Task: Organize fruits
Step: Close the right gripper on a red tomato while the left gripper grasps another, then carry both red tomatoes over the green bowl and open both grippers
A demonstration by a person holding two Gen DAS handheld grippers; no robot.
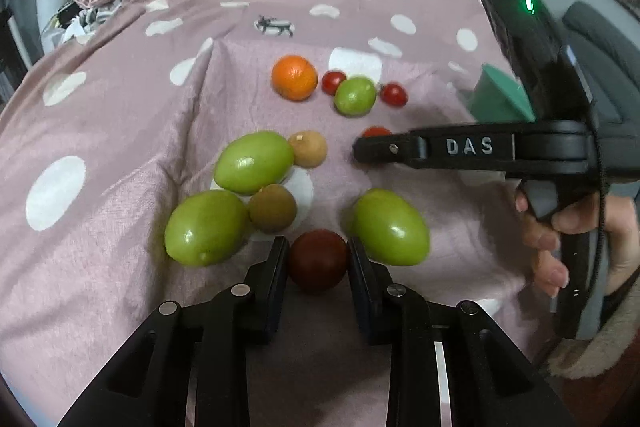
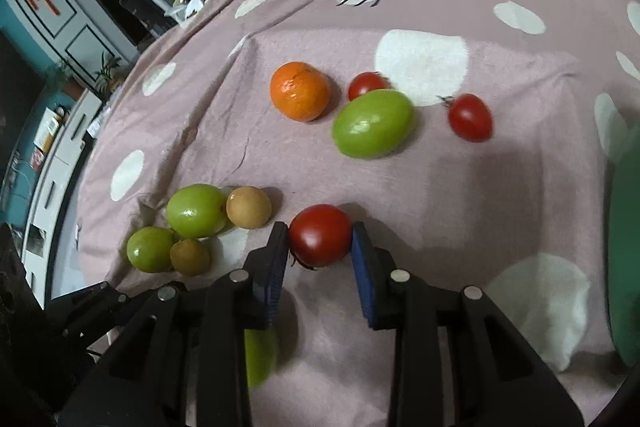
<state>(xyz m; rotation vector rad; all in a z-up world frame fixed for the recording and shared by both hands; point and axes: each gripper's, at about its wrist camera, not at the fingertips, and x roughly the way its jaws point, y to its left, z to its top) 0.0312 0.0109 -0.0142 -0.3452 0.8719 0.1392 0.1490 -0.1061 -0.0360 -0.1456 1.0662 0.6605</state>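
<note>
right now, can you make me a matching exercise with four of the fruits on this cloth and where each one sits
Things:
1. round orange mandarin
2. dark red tomato
3. bright red tomato
4. pale brown round fruit

Places:
A. between the right gripper's fingers
B. touching a green oval fruit
C. far side, left of the other fruits there
D. between the left gripper's fingers

Pairs: 1-C, 2-D, 3-A, 4-B

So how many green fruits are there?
4 green fruits. Two sit together at the near left, one is at the near right, and one is far back beside the orange. More could be hidden.
</note>
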